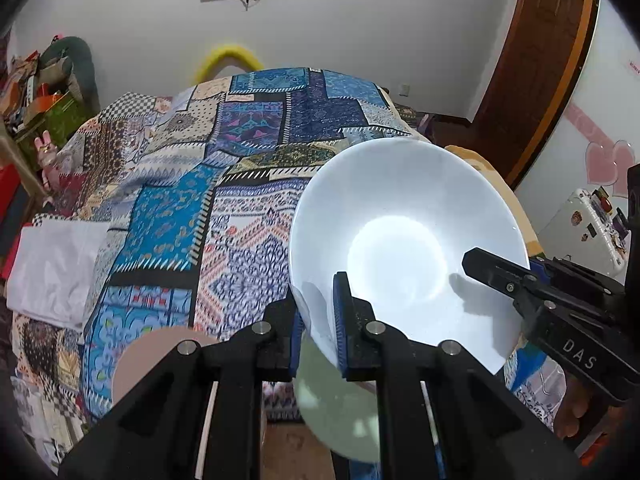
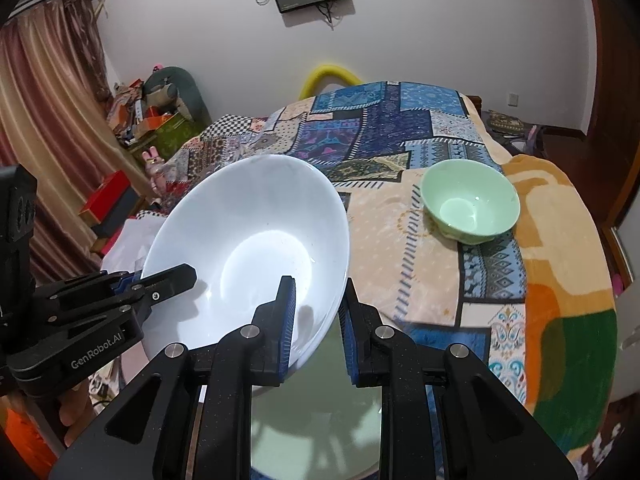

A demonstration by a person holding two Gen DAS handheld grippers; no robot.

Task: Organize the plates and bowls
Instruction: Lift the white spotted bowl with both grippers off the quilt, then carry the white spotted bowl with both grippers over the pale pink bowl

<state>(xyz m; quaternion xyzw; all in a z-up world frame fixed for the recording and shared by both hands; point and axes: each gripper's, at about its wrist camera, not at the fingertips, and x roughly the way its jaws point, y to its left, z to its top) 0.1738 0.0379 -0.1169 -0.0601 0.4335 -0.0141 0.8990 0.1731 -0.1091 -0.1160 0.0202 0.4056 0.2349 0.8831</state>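
A large white bowl (image 1: 400, 240) hangs tilted above the bed, held by both grippers on opposite sides of its rim. In the left wrist view my left gripper (image 1: 318, 300) is shut on the near rim, blue pads on either side of the wall. My right gripper (image 1: 480, 264) comes in from the right with one finger inside the bowl. In the right wrist view my right gripper (image 2: 318, 292) is shut on the white bowl (image 2: 256, 248), and my left gripper (image 2: 184, 276) clamps its left rim. A small green bowl (image 2: 470, 204) stands upright on the blanket, far right.
A pale green plate (image 2: 320, 420) lies below the grippers, and a pink plate (image 1: 152, 360) lies to its left. The patchwork blanket (image 1: 240, 160) covers the bed. White folded cloth (image 1: 56, 268) lies at the bed's left edge. Clutter and boxes (image 2: 152, 120) stand by the wall.
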